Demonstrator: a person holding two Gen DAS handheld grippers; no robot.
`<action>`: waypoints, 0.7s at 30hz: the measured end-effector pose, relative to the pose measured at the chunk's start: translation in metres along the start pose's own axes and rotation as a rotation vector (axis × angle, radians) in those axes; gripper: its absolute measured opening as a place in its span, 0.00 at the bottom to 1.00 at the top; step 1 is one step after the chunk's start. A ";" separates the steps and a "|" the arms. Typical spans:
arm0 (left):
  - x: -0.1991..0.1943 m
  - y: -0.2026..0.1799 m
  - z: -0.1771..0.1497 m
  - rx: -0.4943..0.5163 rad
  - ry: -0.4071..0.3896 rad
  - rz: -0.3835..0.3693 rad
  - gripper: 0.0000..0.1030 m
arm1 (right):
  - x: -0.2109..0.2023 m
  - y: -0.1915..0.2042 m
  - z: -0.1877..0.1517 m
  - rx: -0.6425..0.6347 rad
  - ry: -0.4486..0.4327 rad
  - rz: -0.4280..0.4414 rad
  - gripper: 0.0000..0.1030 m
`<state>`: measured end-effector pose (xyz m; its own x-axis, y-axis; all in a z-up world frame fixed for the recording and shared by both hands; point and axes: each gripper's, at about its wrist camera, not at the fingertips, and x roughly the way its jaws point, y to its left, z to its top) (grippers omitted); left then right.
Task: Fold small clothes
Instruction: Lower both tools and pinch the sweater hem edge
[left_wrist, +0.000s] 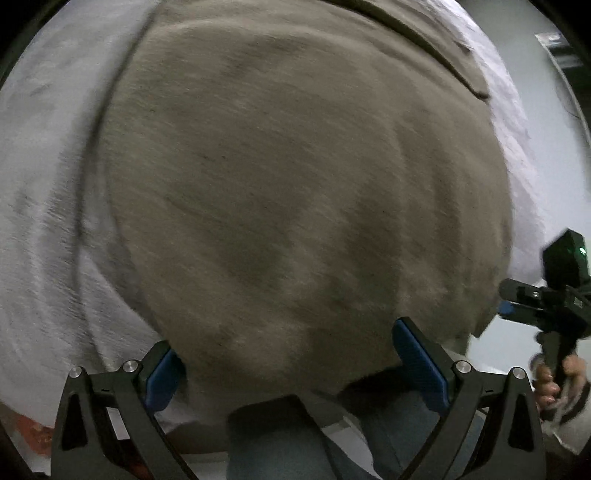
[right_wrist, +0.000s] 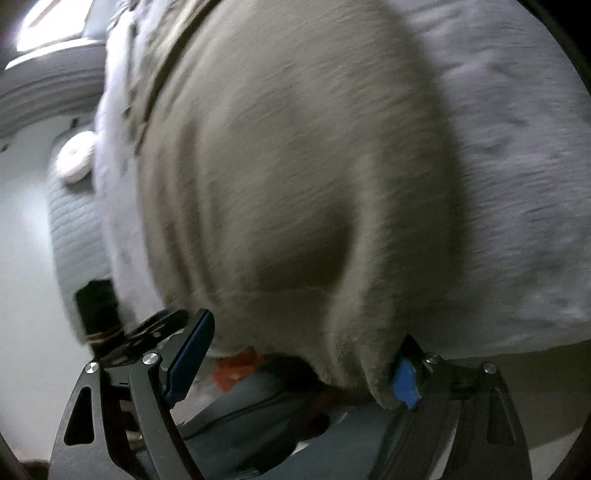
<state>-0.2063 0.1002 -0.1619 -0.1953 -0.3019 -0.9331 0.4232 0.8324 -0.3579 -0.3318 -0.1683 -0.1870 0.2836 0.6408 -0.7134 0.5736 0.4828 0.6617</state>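
Garment blurred, seemingly between spread left hand-held gripper fingers

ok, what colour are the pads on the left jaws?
Blue pads on black arms; clearest in the left wrist view.

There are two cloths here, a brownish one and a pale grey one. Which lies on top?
The brownish-grey fuzzy cloth lies on top. The pale grey fabric shows only around its edges, spread underneath. Both views are motion-blurred, but the overlap is clear.
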 end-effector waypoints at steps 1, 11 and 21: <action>0.000 -0.001 -0.002 0.001 0.003 -0.014 0.99 | 0.001 0.003 -0.001 0.001 0.002 0.022 0.82; -0.019 0.040 -0.004 -0.141 0.003 -0.142 0.13 | -0.014 0.008 0.005 0.024 -0.027 0.034 0.13; -0.081 0.032 0.034 -0.044 -0.068 -0.275 0.13 | -0.069 0.051 0.029 0.049 -0.196 0.323 0.13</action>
<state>-0.1470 0.1360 -0.0990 -0.2371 -0.5480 -0.8022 0.3234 0.7341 -0.5971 -0.2997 -0.2057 -0.1106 0.5945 0.6268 -0.5038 0.4657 0.2424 0.8511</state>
